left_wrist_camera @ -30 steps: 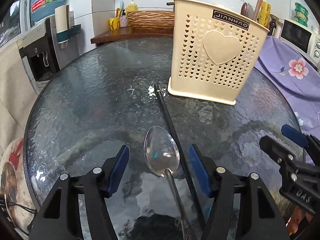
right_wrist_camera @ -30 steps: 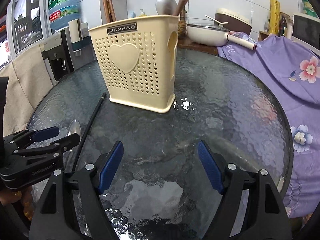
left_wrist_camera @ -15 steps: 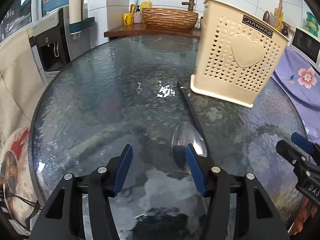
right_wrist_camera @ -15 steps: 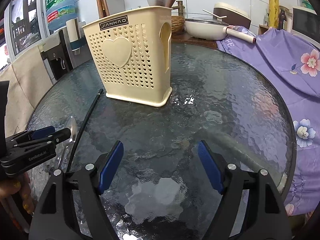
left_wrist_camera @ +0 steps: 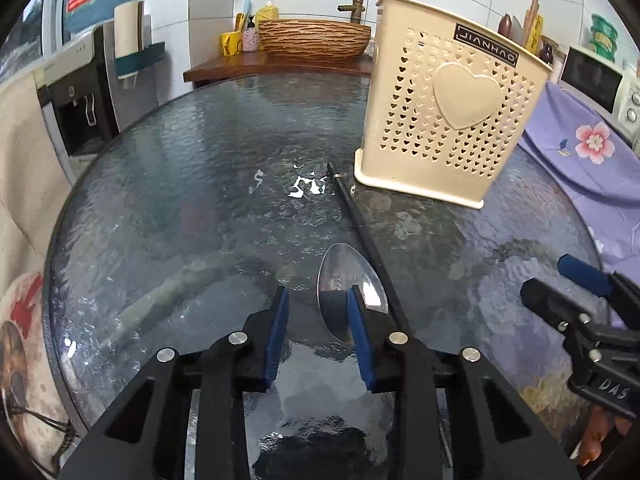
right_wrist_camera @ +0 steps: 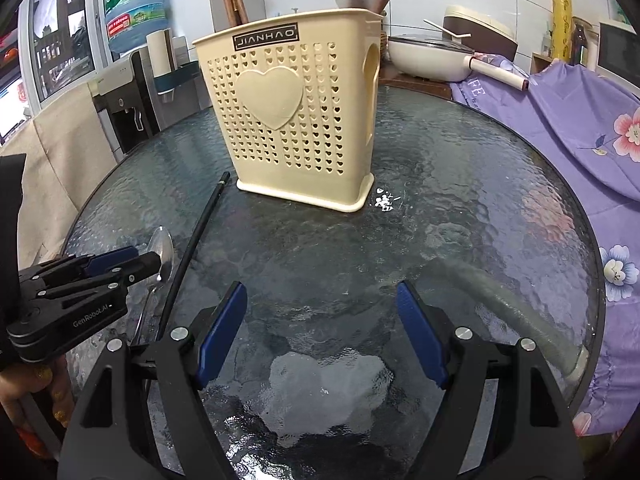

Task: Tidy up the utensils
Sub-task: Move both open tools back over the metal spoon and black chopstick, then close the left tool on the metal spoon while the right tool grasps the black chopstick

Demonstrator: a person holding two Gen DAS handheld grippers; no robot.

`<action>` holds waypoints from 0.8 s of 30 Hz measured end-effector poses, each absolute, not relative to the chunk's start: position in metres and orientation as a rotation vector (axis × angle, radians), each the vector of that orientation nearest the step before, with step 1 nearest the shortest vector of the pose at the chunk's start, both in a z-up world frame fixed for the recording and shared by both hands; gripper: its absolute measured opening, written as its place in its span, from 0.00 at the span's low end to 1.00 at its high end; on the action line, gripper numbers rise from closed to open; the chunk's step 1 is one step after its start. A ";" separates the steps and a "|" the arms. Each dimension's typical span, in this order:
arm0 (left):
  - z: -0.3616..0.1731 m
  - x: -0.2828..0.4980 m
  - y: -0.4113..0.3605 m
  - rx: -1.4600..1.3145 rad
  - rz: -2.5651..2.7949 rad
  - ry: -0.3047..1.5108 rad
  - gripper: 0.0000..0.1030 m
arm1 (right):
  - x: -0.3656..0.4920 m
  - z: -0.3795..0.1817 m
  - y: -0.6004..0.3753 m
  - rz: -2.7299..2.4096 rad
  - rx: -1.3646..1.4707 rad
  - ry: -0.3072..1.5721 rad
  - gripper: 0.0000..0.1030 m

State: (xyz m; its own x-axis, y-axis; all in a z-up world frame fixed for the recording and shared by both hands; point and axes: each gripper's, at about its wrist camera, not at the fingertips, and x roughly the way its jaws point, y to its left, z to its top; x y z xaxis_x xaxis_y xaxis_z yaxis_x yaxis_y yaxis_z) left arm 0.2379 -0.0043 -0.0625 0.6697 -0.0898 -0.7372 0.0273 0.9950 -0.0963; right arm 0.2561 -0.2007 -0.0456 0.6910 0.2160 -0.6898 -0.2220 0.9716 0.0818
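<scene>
Spoon point(left_wrist_camera: 352, 280) bowl under left gripper's point(left_wrist_camera: 318, 298) right fingertip, beside black chopstick point(left_wrist_camera: 360, 220).

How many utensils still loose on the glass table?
2. The spoon lies partly under the left gripper's right finger; the black chopstick lies beside it, pointing toward the holder.

Open glass table point(right_wrist_camera: 460, 200) is lying ahead of the right gripper point(right_wrist_camera: 320, 332) from 12 to 3 o'clock. The cream utensil holder point(right_wrist_camera: 296, 120) is blocking 11 to 12. At 9 to 10, the left gripper point(right_wrist_camera: 132, 266), spoon point(right_wrist_camera: 162, 246) and black chopstick point(right_wrist_camera: 196, 240) are crowding the passage.
</scene>
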 end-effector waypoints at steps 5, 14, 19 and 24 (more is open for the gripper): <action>-0.063 0.239 -0.006 -0.082 -0.107 0.828 0.10 | 0.256 -0.049 -0.196 0.243 -0.007 0.779 0.74; -0.058 0.239 0.008 -0.078 -0.118 0.819 0.05 | 0.256 -0.051 -0.192 0.248 -0.012 0.789 0.74; -0.058 0.245 0.023 -0.062 -0.116 0.824 0.05 | 0.259 -0.051 -0.183 0.273 -0.009 0.799 0.74; -0.060 0.247 0.032 -0.056 -0.093 0.838 0.06 | 0.263 -0.052 -0.161 0.327 -0.024 0.821 0.74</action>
